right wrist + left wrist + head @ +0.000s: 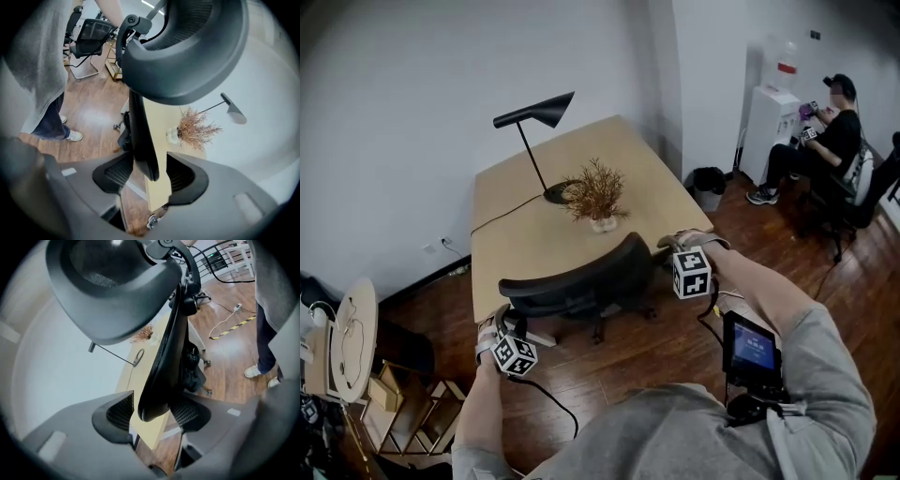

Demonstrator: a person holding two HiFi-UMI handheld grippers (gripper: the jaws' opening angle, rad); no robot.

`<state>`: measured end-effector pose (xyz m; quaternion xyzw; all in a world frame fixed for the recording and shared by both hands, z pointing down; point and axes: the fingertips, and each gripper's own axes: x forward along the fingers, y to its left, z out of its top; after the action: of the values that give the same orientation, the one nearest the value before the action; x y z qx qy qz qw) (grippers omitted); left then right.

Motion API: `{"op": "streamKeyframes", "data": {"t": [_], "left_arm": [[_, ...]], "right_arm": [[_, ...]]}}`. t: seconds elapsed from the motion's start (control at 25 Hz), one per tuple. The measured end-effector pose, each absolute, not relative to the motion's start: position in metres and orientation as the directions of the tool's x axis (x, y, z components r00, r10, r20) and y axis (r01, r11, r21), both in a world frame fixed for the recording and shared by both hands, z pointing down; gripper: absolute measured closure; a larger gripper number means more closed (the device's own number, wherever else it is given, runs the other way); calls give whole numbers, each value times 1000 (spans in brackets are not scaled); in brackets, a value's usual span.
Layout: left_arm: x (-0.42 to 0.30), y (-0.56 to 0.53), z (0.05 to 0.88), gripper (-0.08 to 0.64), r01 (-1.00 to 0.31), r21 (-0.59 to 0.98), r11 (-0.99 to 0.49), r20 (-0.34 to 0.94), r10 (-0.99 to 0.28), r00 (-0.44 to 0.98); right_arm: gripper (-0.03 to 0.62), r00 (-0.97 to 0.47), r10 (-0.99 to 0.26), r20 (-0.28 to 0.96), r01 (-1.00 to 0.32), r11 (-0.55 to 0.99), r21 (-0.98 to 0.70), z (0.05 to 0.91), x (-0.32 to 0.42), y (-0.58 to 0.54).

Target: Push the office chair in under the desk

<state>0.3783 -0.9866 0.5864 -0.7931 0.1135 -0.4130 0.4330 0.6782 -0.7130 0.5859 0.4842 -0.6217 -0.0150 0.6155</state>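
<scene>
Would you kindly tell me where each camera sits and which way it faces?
Head view: on the person's head, looking steeply down at the desk and office chair; both forearms, the left gripper and the right gripper show.
Left gripper view: rides the left gripper, looking along its open jaws astride the backrest; a trouser leg shows.
Right gripper view: rides the right gripper, jaws open astride the backrest's other end; the grey top shows.
Shared: both gripper views see backrest, desk and dried plant.
</scene>
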Motion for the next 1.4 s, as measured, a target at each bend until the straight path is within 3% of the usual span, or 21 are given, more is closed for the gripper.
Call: {"op": "streamKeyframes", "data": {"t": [0.12,0.2,0.32,0.48,0.68,0.8,1.16,1.4], "left_arm": [[363,-974,566,368,10,-785,-619,456,-567,686],[353,-963,550,524,-138,-741,-657,383,-583,716],[342,-937,529,560,-299,-604,-739,314,-566,763],[330,-884,499,560,-398,-322,-859,227,-479,848],[302,-820,468,560,-395,-18,-918,137,-394,909],[279,-786,461,560,-364,95,-926,114,-354,928],[211,-728,487,560,-324,224,-919,139,-299,944],[209,-706,501,560,-336,275,-901,159,-302,940]], "right_arm": [[395,235,-698,677,-650,405,643,561,674,-703],[438,236,-752,615,-714,295,635,542,668,-697],[491,232,-819,524,-810,135,571,515,653,-685],[563,223,-888,402,-927,-66,369,484,630,-662],[584,226,-927,300,-973,-227,32,467,594,-616],[584,231,-933,276,-960,-264,-89,473,561,-586],[584,227,-936,270,-951,-273,-147,494,446,-518],[586,200,-946,255,-950,-251,-188,502,406,-501]]}}
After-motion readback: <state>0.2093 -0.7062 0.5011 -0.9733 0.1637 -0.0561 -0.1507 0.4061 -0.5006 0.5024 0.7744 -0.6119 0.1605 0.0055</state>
